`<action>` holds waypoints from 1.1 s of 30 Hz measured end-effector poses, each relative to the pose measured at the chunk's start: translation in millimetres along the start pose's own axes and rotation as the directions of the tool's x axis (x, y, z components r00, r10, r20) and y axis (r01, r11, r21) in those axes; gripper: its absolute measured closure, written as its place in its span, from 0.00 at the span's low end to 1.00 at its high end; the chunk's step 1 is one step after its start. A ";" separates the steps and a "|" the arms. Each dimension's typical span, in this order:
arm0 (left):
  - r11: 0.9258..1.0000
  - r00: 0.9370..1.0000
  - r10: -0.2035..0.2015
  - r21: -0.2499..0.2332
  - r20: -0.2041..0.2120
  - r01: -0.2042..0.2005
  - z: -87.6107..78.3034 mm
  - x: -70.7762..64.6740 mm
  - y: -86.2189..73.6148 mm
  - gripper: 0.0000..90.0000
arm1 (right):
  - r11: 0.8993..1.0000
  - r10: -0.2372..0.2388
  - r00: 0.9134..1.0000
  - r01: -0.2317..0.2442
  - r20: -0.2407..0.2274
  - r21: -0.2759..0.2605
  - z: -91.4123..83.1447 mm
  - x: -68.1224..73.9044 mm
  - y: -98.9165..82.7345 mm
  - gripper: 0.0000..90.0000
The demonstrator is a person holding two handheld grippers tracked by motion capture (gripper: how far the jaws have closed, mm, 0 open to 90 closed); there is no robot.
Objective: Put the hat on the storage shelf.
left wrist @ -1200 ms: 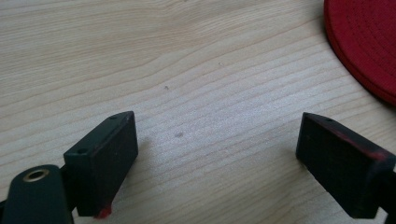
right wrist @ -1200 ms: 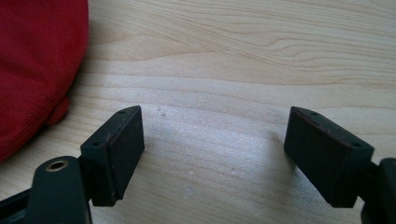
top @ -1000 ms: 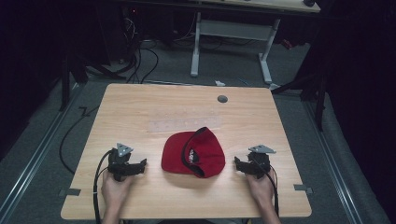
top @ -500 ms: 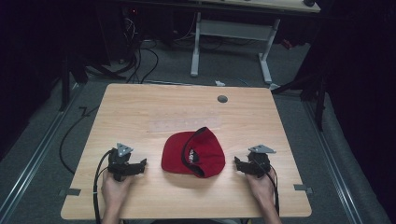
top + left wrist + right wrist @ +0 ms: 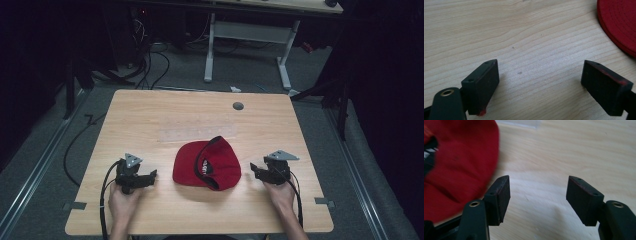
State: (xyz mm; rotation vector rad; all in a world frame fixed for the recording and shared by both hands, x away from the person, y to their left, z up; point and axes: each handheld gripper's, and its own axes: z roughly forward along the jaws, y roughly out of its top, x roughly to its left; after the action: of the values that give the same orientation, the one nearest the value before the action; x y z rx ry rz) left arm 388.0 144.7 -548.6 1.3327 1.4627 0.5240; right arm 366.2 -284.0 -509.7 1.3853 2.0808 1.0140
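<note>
Resting on the wooden table (image 5: 150,120), left gripper (image 5: 142,179) and right gripper (image 5: 260,171) both gaping wide, holding nothing. Flanking the red cap (image 5: 207,164), touching neither side. Probably risking soft fabric bunching and slipping if pinching the crown.

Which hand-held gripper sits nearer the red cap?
The right hand-held gripper: only a thin strip of table separates it from the red cap. The left hand-held gripper has a wider gap.

There is one red cap (image 5: 207,166) in the centre of the frame, on one wooden table (image 5: 150,120). Two grippers are there, the left gripper (image 5: 150,176) at lower left and the right gripper (image 5: 254,169) at lower right. One grey round cover (image 5: 238,106) lies in the upper middle.
</note>
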 end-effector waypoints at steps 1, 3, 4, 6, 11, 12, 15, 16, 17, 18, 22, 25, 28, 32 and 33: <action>1.000 1.000 0.000 0.000 0.000 0.000 0.0 0.0 0.0 0.17 | 1.000 -0.011 1.000 0.011 -0.016 -0.011 0.1 1.8 3.7 0.43; 1.000 1.000 0.000 0.000 0.000 0.000 0.0 0.0 0.0 0.17 | 0.999 -0.032 0.998 0.031 -0.047 -0.012 3.0 6.6 11.1 0.46; 1.000 1.000 0.000 0.000 0.000 0.000 0.0 0.0 0.0 0.17 | 0.999 -0.037 0.998 0.037 -0.057 -0.010 5.5 8.9 14.4 0.46; 1.000 1.000 0.000 0.000 0.000 0.000 0.0 0.0 0.0 0.17 | 0.999 -0.051 0.996 0.051 -0.075 -0.004 10.4 11.8 19.9 0.46; 1.000 1.000 0.000 0.000 0.001 0.000 -0.1 0.0 0.0 0.17 | 0.998 -0.064 0.991 0.063 -0.118 -0.018 20.1 19.0 34.0 0.42; 1.000 1.000 0.000 0.000 0.001 0.000 -0.1 0.0 0.0 0.17 | 0.998 -0.066 0.990 0.064 -0.127 -0.020 21.7 20.0 36.9 0.40; 1.000 1.000 0.001 0.000 0.001 -0.001 -0.1 -0.1 -0.1 0.17 | 0.996 -0.083 0.986 0.078 -0.142 -0.039 26.7 23.2 45.0 0.39; 1.000 1.000 0.000 0.000 0.000 0.000 -0.1 -0.1 -0.1 0.17 | 0.996 -0.083 0.985 0.077 -0.153 -0.043 28.2 24.2 47.5 0.38; 1.000 1.000 0.000 0.000 0.000 0.000 -0.1 -0.1 -0.1 0.17 | 0.996 -0.079 0.982 0.072 -0.170 -0.044 30.3 24.8 50.2 0.37; 1.000 1.000 0.000 0.000 0.000 0.000 -0.1 -0.1 -0.1 0.17 | 0.997 -0.076 0.980 0.070 -0.185 -0.041 32.6 25.3 52.8 0.36; 1.000 1.000 0.000 0.000 0.000 0.000 -0.1 -0.1 -0.1 0.17 | 0.995 -0.097 0.973 0.091 -0.210 -0.038 38.2 30.3 64.9 0.34; 1.000 1.000 0.000 0.000 0.001 0.000 -0.1 -0.1 -0.1 0.17 | 0.994 -0.106 0.968 0.097 -0.227 -0.050 42.9 32.7 71.2 0.33; 1.000 1.000 0.000 0.000 0.001 0.000 -0.1 -0.1 -0.1 0.17 | 0.994 -0.111 0.965 0.103 -0.239 -0.047 49.8 35.2 76.6 0.32; 1.000 1.000 0.001 0.000 0.001 -0.001 -0.1 -0.2 -0.1 0.17 | 0.993 -0.120 0.956 0.117 -0.267 -0.028 59.4 37.5 82.4 0.31; 1.000 1.000 0.000 0.000 0.000 0.000 -0.1 -0.2 -0.1 0.17 | 0.993 -0.117 0.955 0.114 -0.273 -0.026 61.3 38.3 83.4 0.31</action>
State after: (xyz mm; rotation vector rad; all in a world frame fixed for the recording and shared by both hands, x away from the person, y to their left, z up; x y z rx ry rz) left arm 387.8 144.6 -548.5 1.3329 1.4621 0.5240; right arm 443.1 -209.5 -482.8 1.1554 2.3198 1.2230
